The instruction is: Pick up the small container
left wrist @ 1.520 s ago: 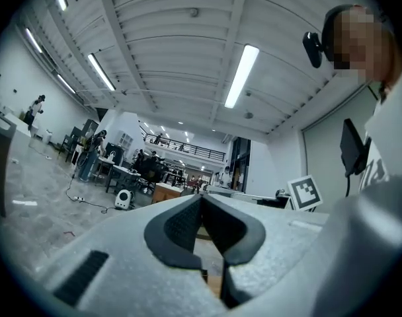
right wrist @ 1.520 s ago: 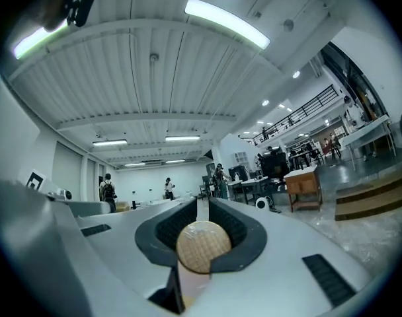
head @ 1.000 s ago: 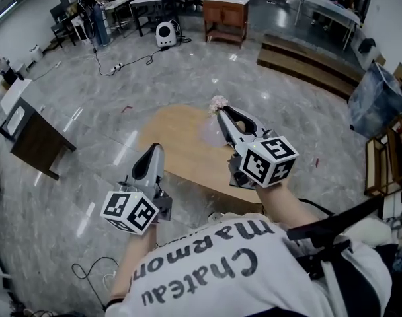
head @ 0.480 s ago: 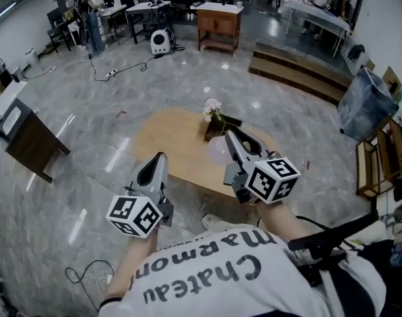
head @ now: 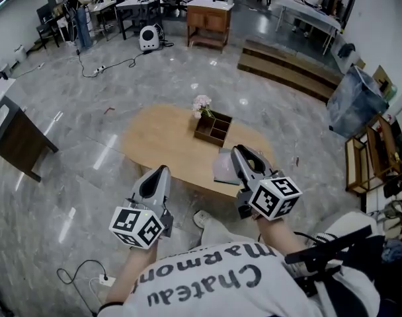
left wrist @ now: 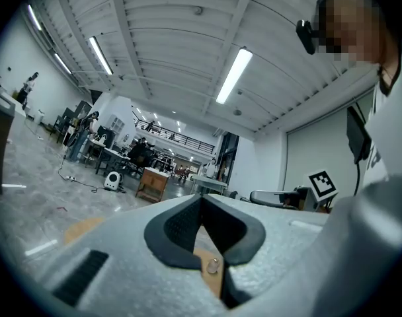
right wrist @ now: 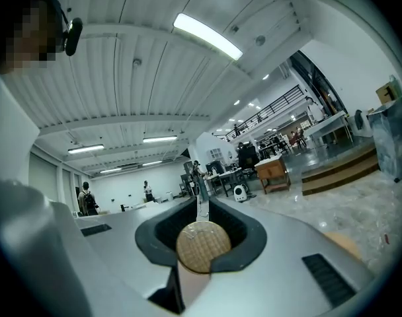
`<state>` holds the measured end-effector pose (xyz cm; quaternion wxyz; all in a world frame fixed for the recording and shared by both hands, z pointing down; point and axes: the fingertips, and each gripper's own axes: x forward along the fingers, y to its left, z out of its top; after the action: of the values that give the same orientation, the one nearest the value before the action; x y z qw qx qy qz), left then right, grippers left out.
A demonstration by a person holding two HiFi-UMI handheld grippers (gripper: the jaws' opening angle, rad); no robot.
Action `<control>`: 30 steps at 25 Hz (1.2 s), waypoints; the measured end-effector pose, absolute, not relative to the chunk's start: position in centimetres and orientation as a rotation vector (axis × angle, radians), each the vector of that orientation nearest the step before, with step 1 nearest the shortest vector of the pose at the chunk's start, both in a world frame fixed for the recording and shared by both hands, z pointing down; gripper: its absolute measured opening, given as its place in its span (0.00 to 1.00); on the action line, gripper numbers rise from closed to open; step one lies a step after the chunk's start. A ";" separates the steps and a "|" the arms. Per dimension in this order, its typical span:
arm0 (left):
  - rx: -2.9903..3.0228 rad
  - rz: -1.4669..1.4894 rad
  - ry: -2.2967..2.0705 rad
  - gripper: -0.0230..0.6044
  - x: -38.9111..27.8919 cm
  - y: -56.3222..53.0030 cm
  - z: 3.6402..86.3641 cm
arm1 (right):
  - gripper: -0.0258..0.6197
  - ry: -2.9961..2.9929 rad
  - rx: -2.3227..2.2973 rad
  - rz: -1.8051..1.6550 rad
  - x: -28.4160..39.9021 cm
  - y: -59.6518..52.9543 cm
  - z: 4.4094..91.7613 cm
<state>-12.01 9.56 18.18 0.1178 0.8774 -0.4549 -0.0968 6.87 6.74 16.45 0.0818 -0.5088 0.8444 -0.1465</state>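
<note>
Right gripper view shows the right tongs (right wrist: 198, 210) nearly closed round a small round tan container (right wrist: 203, 246) with a grid-textured face. We judge it picked up, held near the pale oval wooden table's (head: 155, 137) near edge. Next: lift it clear, grip steady. The left tongs (left wrist: 202, 201) are closed, empty. We count two tongs, one container, one table, one dark wooden compartment box (head: 213, 128).

The floor (head: 155, 78) is glossy veined grey stone, the oval table (head: 155, 140) pale matt wood, the divided box (head: 213, 128) darker wood, the left gripper (left wrist: 202, 198) and right gripper (right wrist: 201, 205) smooth matt grey plastic with dimpled black pads (left wrist: 178, 226).
</note>
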 end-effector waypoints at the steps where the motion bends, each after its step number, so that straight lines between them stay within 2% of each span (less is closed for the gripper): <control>1: 2.561 -0.274 -1.326 0.06 -11.9 9.7 18.7 | 0.13 2.514 -1.531 -0.451 7.2 7.0 16.9; 8: 2.501 -0.276 -1.312 0.06 -11.9 9.8 19.7 | 0.13 2.516 -1.544 -0.494 8.0 7.3 18.0; 30: 2.533 -0.390 -1.401 0.06 -13.1 7.1 15.6 | 0.13 2.504 -1.529 -0.342 9.7 4.3 14.5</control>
<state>-13.10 7.10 15.62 0.1100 0.8620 -0.4768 -0.1325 9.70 4.34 14.46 0.0937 -0.5152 0.8441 -0.1153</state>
